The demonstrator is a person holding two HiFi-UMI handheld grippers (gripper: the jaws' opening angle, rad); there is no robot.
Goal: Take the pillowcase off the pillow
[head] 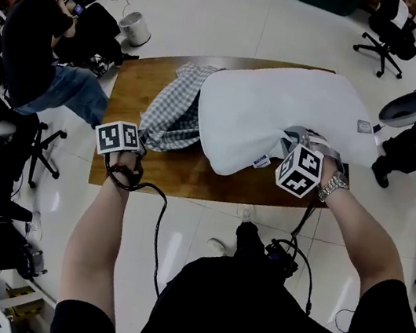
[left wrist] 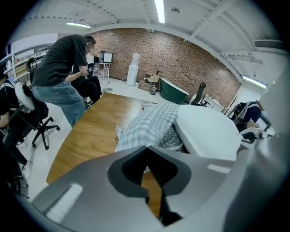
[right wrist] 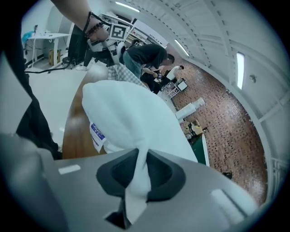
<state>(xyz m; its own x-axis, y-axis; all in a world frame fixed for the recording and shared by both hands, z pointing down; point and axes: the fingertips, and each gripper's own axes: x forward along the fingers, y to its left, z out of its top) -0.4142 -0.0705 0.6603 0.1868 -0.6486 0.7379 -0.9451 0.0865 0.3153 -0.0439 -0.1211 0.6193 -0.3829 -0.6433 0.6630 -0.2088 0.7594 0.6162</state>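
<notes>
A white pillow (head: 280, 119) lies on the wooden table (head: 140, 78), and its far left end sits inside a bunched grey-checked pillowcase (head: 174, 112). My left gripper (head: 135, 139) is at the near left edge of the pillowcase. In the left gripper view it (left wrist: 147, 149) is shut, and the checked pillowcase (left wrist: 152, 127) runs right into its tips beside the pillow (left wrist: 206, 131). My right gripper (head: 296, 141) is at the pillow's near right corner. The right gripper view shows it (right wrist: 138, 181) shut on a pinched fold of the white pillow (right wrist: 131, 118), near a blue label (right wrist: 97, 133).
A person in black (head: 33, 51) sits close to the table's left end, with office chairs around. A small bin (head: 135, 27) stands on the floor beyond the table. Another office chair (head: 387, 34) is at the far right. The table's near edge is just in front of me.
</notes>
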